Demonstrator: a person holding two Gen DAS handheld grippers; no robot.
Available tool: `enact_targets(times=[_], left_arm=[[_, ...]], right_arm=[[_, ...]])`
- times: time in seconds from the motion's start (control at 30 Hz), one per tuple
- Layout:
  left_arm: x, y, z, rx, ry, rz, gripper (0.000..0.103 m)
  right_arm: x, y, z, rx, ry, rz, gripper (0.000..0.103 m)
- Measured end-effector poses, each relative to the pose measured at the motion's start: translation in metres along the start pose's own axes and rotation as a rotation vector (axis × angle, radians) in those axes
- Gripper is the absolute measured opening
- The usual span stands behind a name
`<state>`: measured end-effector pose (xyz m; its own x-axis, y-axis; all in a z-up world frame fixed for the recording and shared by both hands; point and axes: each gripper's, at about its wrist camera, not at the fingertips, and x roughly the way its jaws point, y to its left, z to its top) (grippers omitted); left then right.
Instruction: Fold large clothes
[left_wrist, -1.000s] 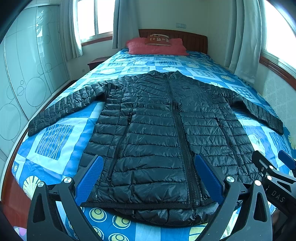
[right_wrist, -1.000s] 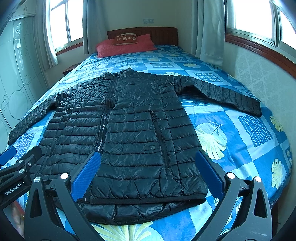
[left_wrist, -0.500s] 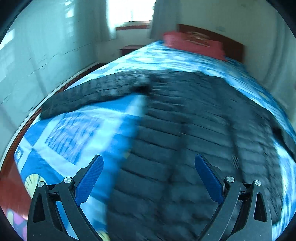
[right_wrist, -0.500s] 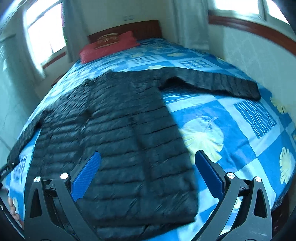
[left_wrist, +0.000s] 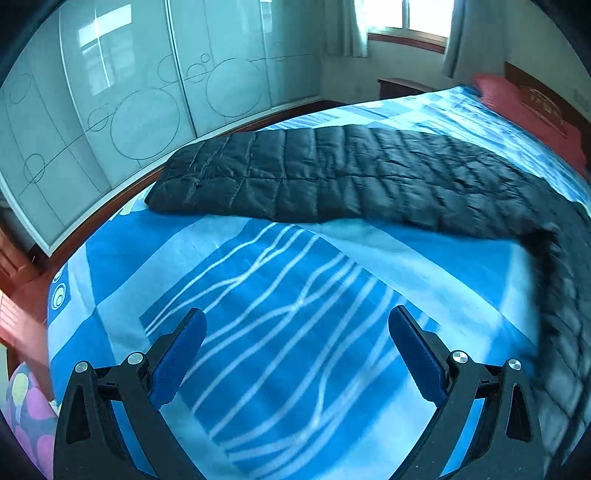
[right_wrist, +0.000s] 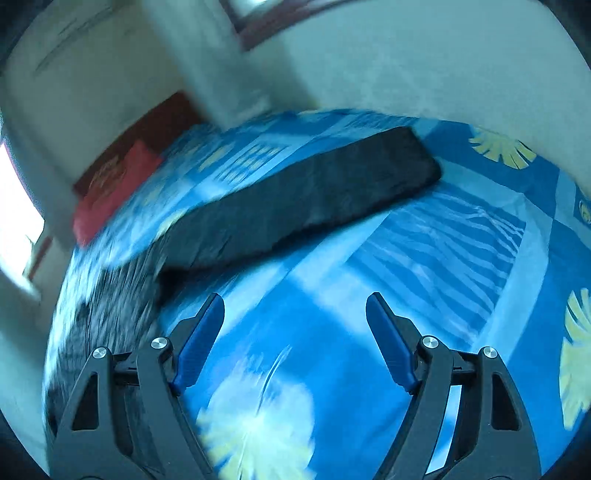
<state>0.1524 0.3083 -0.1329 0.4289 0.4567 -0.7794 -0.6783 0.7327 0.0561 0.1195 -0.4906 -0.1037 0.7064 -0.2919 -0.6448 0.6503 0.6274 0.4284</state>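
Note:
A black quilted puffer jacket lies flat on the bed. In the left wrist view its left sleeve (left_wrist: 332, 177) stretches across the blue bedspread, cuff toward the wardrobe. My left gripper (left_wrist: 295, 332) is open and empty above bare bedspread, short of that sleeve. In the right wrist view, which is blurred, the right sleeve (right_wrist: 314, 199) lies outstretched, cuff toward the wall. My right gripper (right_wrist: 295, 314) is open and empty above the bedspread, just short of the sleeve.
The blue patterned bedspread (left_wrist: 258, 369) covers the bed. A glass-front wardrobe (left_wrist: 129, 110) stands along the left side. A red pillow (right_wrist: 110, 192) lies at the headboard. A wall (right_wrist: 406, 66) runs close along the right side.
Both grippers have swung apart from the jacket's hem: the left now faces the left sleeve, the right faces the right sleeve. Both stay open and empty.

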Motion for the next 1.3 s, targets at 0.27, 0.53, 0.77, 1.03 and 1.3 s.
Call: enact_targets(times=[0.27,0.53,0.77,1.03,1.3], left_arm=[[0.016,0.004,-0.008,-0.027,0.031,-0.032,0.099],[0.017,0.004,-0.011,-0.02,0.016,-0.014,0.099],[0.019,0.002,-0.011,-0.023,0.014,-0.018,0.099],[0.019,0.003,-0.011,-0.019,0.013,-0.012,0.099],[0.02,0.004,-0.011,-0.019,0.012,-0.012,0.099]], right_arm=[[0.068,-0.065,0.035,0.283,-0.002,0.113,0.077],[0.099,-0.08,0.051,0.327,-0.098,0.128,0.076],[0.12,-0.088,0.066,0.337,-0.17,0.101,0.059],[0.118,-0.086,0.075,0.308,-0.159,0.052,0.008],[0.076,0.012,0.075,0.063,-0.243,0.131,0.006]])
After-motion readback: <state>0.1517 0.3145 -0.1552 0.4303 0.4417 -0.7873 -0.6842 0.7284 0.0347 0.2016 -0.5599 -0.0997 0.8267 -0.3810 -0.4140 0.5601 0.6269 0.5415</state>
